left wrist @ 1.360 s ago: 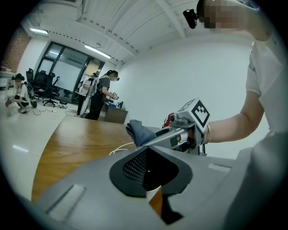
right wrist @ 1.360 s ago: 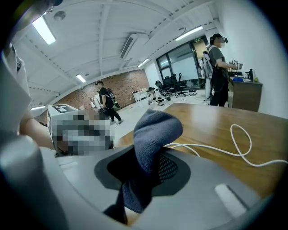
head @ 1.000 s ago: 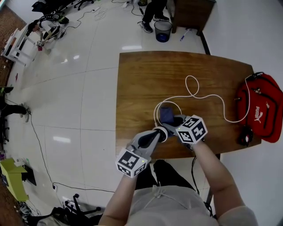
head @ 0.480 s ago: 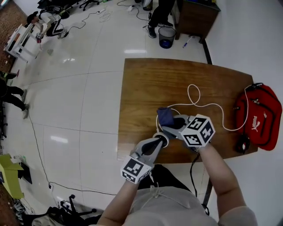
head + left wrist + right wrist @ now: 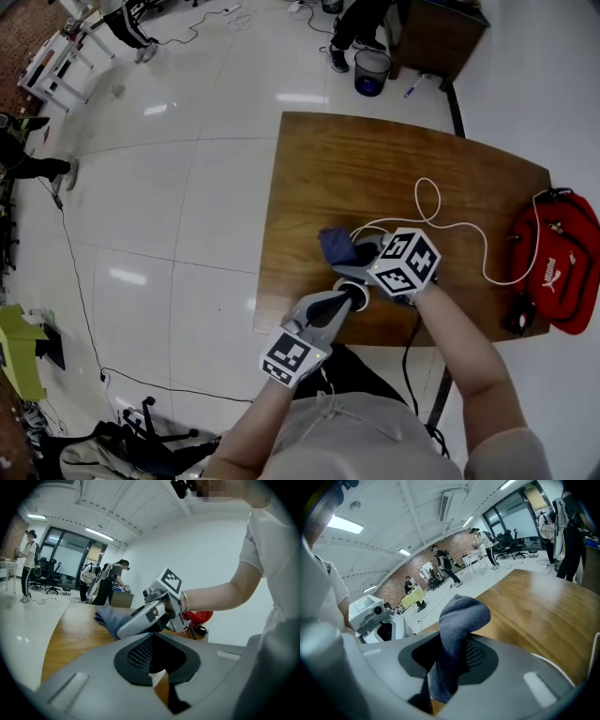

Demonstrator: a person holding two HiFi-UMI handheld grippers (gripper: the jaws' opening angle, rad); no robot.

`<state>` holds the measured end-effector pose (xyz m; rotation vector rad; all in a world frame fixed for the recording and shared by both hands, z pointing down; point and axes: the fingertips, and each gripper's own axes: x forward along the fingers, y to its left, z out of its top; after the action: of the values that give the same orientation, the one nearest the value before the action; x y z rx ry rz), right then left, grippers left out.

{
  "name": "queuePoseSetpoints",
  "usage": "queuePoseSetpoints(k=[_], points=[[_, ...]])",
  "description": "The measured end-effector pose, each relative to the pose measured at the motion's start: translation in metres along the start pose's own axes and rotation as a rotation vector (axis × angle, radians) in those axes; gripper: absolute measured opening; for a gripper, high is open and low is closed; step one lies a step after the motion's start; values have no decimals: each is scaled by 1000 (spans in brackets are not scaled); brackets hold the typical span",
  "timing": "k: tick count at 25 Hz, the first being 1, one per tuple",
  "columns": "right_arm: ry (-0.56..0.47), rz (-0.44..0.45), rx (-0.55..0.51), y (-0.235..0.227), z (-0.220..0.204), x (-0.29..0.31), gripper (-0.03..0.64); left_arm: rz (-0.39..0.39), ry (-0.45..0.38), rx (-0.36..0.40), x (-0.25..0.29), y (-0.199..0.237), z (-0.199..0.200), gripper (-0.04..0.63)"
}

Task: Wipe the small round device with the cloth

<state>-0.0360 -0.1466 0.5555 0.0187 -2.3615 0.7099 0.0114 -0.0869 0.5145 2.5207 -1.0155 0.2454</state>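
Looking down from my head, I am seeing my left gripper (image 5: 343, 300) squeezing shut on the small round device (image 5: 360, 289) by the near edge of the table (image 5: 375, 169). Only the right gripper view is showing my right gripper (image 5: 450, 667) pinching the cloth (image 5: 461, 616) tight.

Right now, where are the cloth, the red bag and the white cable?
cloth (image 5: 461, 616): right gripper view, bunched upper fold.
red bag (image 5: 561, 267): head view, middle of its body.
white cable (image 5: 428, 179): head view, top of its loop.

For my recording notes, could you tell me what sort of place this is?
Probably an open-plan office or lab: office chairs, cables across a glossy floor, and a wooden table.
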Motion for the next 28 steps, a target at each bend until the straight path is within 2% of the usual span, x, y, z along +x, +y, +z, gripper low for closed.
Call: queuePoseSetpoints(k=[6, 11, 15, 18, 20, 22, 24, 28], points=[[53, 34, 56, -21, -24, 23, 110, 14, -9, -1, 0, 0, 1, 6], [11, 6, 134, -38, -31, 20, 110, 28, -10, -4, -1, 1, 2, 6], [-94, -77, 82, -27, 2, -12, 110, 65, -68, 8, -18, 6, 19, 6], [-219, -115, -2, 10, 44, -39, 110, 105, -77, 6, -40, 21, 23, 6], [-260, -162, -93, 37, 61, -49, 110, 116, -66, 4, -52, 33, 21, 6], [-244, -256, -188, 51, 64, -49, 110, 120, -63, -6, -63, 42, 20, 6], [-201, -356, -238, 54, 54, -38, 110, 123, -61, -11, -74, 50, 18, 6], [-203, -471, -149, 57, 41, -16, 110, 108, -48, -7, -96, 62, 16, 6]])
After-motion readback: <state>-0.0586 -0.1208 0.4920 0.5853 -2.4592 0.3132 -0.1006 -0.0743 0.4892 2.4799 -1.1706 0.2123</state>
